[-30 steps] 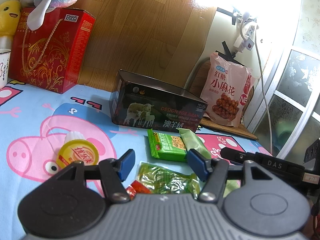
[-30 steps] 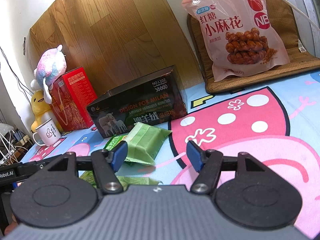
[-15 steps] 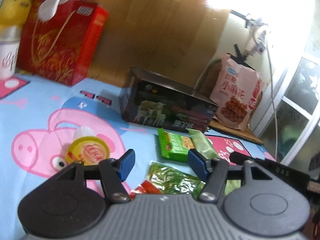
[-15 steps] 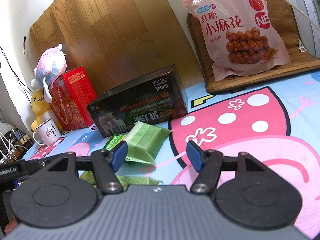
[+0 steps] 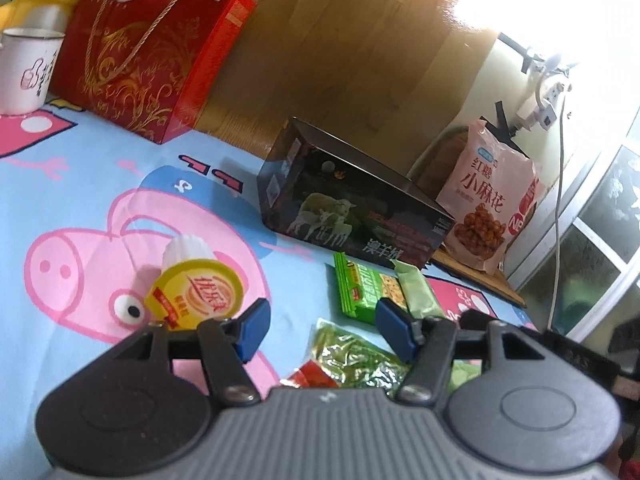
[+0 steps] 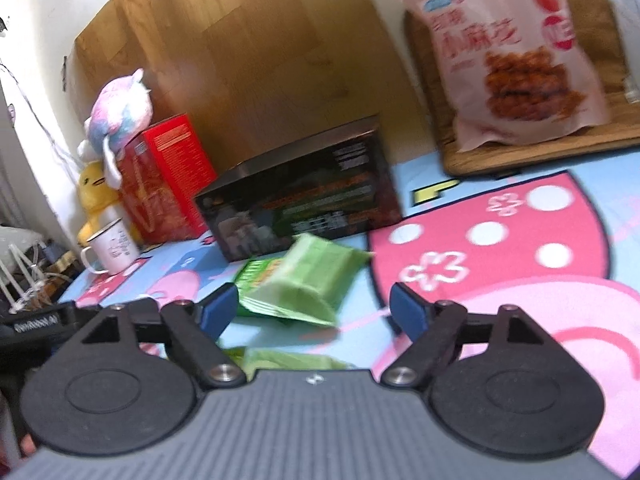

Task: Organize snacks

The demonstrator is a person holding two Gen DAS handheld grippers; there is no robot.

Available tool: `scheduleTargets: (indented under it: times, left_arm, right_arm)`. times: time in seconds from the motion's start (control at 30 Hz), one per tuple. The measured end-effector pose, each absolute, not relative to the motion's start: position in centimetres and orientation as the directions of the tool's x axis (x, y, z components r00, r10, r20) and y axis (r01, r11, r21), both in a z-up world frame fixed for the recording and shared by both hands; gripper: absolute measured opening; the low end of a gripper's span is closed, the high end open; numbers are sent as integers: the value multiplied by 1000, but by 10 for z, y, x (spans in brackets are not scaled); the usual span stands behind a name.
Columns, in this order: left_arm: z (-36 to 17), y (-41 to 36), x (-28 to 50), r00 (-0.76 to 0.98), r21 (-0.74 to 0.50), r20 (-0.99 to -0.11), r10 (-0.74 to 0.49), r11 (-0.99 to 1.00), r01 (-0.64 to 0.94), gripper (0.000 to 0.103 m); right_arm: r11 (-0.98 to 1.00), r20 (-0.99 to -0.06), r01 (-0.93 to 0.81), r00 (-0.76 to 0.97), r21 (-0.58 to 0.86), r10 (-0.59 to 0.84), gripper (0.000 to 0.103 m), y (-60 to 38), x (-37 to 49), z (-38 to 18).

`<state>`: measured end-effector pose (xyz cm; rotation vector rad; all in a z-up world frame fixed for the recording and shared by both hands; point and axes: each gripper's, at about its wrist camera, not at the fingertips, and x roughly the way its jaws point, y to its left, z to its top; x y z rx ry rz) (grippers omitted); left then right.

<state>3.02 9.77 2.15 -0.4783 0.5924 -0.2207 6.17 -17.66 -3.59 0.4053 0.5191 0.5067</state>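
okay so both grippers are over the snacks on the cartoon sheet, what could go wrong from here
Risk one: the pale green packet lies overlapping the green cracker packet, so the right hand-held gripper, its jaws opening with nothing between them, might catch both. Risk two: the yellow-lidded cup lies on its side near the left hand-held gripper and could roll if nudged. Risk three: both grippers work the same small cluster and might bump each other.

Daylight floods the left wrist view from the upper right, blowing the wall (image 5: 532, 4) out to white glare beside the window (image 5: 600, 236). The right wrist view is evenly lit but smeared by motion blur, so print on the pink snack bag (image 6: 516, 60) is unreadable. Fisheye distortion bends both views at the edges.
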Motion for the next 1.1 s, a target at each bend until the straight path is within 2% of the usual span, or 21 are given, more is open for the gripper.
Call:
scheduleTargets:
  times: [0.13,0.2,0.3,0.33,0.53,0.7,0.83,0.93,1.03,1.1]
  left_arm:
    - [22,98,31,810,-491,-481,-336,869,68,60]
    - [22,97,31,809,-489,-482,-338,869,72,60]
    - [22,97,30,810,-493,-475,-345,866,80,60]
    - [22,97,30,810,-495,-472,-348,865,83,60]
    - [25,106,24,832,-543,-415,-367,834,97,60]
    - [26,114,22,846,-571,-398,-355,817,75,60]
    - [27,112,22,842,-566,-402,-360,820,81,60]
    - [27,112,22,841,-566,-401,-362,820,82,60]
    - [26,114,21,842,-571,-400,-361,817,80,60]
    - [26,112,22,839,-567,-404,-364,820,83,60]
  right_arm:
    - [834,-465,-367,703,413,539,87,-151,87,-31]
    - [837,-495,-385,679,388,542,73,-143,96,-34]
    - [825,-480,-416,674,382,562,51,-145,92,-28]
    - [819,-465,-429,677,380,570,47,-148,88,-25]
    - [753,-371,-561,656,343,658,47,-154,47,1]
    - [624,-374,-726,514,289,772,47,-135,8,3]
    - [618,-418,-770,515,157,748,48,-116,-13,-9]
    - [622,-450,-776,519,110,727,48,-110,-16,-18]
    - [670,-459,-741,587,26,667,58,-109,-15,-22]
    - [704,-450,-710,624,15,639,60,-117,-14,-22]
